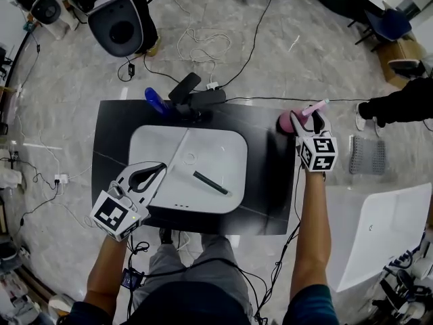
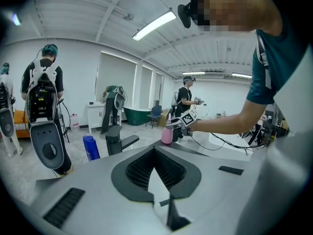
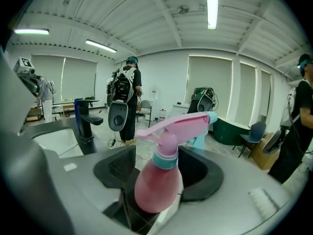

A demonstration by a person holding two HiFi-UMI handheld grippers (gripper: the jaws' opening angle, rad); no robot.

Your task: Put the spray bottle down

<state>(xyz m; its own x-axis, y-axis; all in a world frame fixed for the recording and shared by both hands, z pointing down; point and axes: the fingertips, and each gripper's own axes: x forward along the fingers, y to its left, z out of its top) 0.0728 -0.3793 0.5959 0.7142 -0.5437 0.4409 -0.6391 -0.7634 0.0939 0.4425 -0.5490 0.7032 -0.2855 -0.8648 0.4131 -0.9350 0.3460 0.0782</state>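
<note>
Spray bottle (image 3: 157, 185), pink, stands between the parted right tongs (image 3: 161, 153) while left tongs (image 2: 154, 151) sit closed.

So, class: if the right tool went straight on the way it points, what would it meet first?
The pink plastic spray bottle, which stands between the open jaws of the right tool; nothing nearer shows.
</note>
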